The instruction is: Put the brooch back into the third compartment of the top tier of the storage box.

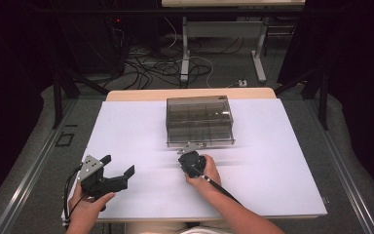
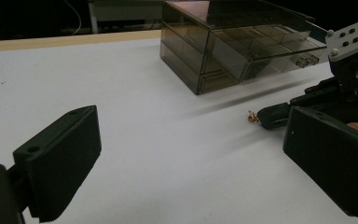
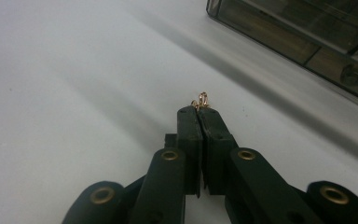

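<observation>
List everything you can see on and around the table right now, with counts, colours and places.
Drawer box: one, smoky clear plastic with compartments, far middle of the table, a lower drawer pulled out a little.
Small gold piece: one, gold-coloured metal loops, pinched at the right gripper's tips, in front of the box.
Table: one, white top with a wooden far edge.
Cables: several, black and white, on the floor beyond the table.
Desk legs: two, white, on the floor behind.
Left gripper: one, black, near left of the table, jaws wide apart, holding nothing.
Right gripper: one, black, near middle, shut on the gold piece.
</observation>
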Demonstrator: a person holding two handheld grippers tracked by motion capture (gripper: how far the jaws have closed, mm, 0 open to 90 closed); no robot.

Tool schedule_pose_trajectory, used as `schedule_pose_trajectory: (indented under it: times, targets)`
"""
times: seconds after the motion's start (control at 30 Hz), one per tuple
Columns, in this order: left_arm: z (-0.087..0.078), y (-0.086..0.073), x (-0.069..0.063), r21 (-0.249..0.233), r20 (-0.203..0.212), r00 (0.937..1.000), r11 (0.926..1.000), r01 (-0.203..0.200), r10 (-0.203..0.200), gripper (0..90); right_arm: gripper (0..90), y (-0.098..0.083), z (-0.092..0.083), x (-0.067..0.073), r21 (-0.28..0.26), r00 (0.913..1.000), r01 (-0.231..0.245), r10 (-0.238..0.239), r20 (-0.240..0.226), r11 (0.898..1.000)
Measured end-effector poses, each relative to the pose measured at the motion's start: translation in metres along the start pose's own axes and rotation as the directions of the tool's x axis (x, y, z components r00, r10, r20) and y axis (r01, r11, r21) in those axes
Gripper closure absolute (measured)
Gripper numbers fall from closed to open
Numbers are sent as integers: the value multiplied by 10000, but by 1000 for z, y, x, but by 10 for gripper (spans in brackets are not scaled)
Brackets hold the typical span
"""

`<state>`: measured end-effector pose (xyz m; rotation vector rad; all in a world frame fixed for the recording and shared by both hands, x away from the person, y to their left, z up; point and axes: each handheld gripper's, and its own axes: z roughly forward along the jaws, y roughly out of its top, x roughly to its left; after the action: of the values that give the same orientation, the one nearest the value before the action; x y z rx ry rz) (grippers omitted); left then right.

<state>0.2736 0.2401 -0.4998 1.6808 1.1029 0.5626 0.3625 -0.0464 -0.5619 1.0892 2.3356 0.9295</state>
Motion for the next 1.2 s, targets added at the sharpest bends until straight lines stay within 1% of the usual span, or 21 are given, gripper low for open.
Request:
schedule_pose_trajectory:
  times: [0.1, 0.17, 0.3, 0.33, 0.37, 0.4, 0.43, 0.47, 0.5, 0.6, 0.63, 0.67, 0.7, 0.73, 0.77, 0.83, 0.87, 0.9, 1.13, 1.17, 1.2]
  targets:
    - [0, 0, 0, 5, -1, 10000, 10000, 4, -4, 42, 879, 0, 0, 0, 17, 10000, -53, 53, 39, 10000]
    - [0, 0, 0, 6, -5, 10000, 10000, 0, 0, 42, 883, 0, -1, -1, 153, 10000, -70, 69, 33, 9999]
    - [0, 0, 0, 4, -1, 10000, 10000, 2, -2, 42, 887, 0, -1, -2, 165, 9999, -84, 82, 145, 9998]
    - [0, 0, 0, 4, -2, 10000, 10000, 3, -3, 42, 888, 0, -1, -1, 40, 9997, -164, 163, 155, 9999]
    - [0, 0, 0, 6, -2, 10000, 10000, 2, -2, 42, 888, 0, -1, -2, 187, 9998, -162, 159, 148, 9997]
    - [0, 0, 0, 7, 2, 10000, 10000, 4, -4, 42, 890, 0, -1, -2, 170, 9997, -202, 200, 121, 9997]
    - [0, 0, 0, 2, -2, 10000, 10000, 5, -5, 42, 891, 0, -1, -3, 88, 9996, -173, 171, 241, 9998]
    - [0, 0, 0, 1, 2, 10000, 10000, 6, -6, 42, 892, 0, -1, -3, 189, 9994, -190, 184, 286, 9996]
    - [0, 0, 0, -6, 3, 10000, 10000, 12, -12, 42, 893, 0, 0, -4, 33, 9993, -289, 288, 253, 9996]
    - [0, 0, 0, 4, 1, 10000, 10000, 3, -3, 42, 894, 0, 0, -6, 47, 9990, -352, 350, 280, 9994]
    - [0, 0, 0, 3, 1, 10000, 10000, 2, -2, 42, 895, 0, -1, -7, 146, 9988, -405, 401, 274, 9991]
    - [0, 0, 0, 6, -2, 10000, 10000, 2, -2, 42, 895, 0, -1, -7, 123, 9986, -492, 489, 217, 9987]
    - [0, 0, 0, 4, -1, 10000, 10000, 0, 0, 42, 895, 1, -1, -9, 195, 9987, -474, 470, 207, 9987]
    - [0, 0, 0, 1, 1, 10000, 10000, 5, -5, 42, 895, 0, 0, -9, 41, 9982, -560, 559, 238, 9984]
    - [0, 0, 0, -6, 1, 10000, 10000, 11, -11, 42, 895, 0, 0, -9, 69, 9980, -592, 591, 228, 9982]
    - [0, 0, 0, -11, 1, 10000, 10000, 18, -18, 42, 896, 0, -1, -9, 63, 9984, -504, 502, 242, 9987]
    - [0, 0, 0, -15, 0, 10000, 10000, 24, -24, 42, 896, -1, 0, -9, -30, 9982, -542, 543, 251, 9985]
    - [0, 0, 0, -9, 0, 10000, 10000, 19, -19, 42, 896, -1, -1, -9, 145, 9985, -509, 506, 199, 9986]
    - [0, 0, 0, -6, -8, 10000, 10000, 22, -22, 42, 896, -3, -2, -8, 3, 9989, -378, 378, 281, 9993]
    - [0, 0, 0, -6, -7, 10000, 10000, 19, -19, 42, 896, -3, -1, -8, -144, 9988, -380, 384, 297, 9992]
    - [0, 0, 0, -1, -8, 10000, 10000, 18, -18, 42, 896, -3, -1, -8, -154, 9988, -391, 396, 292, 9991]
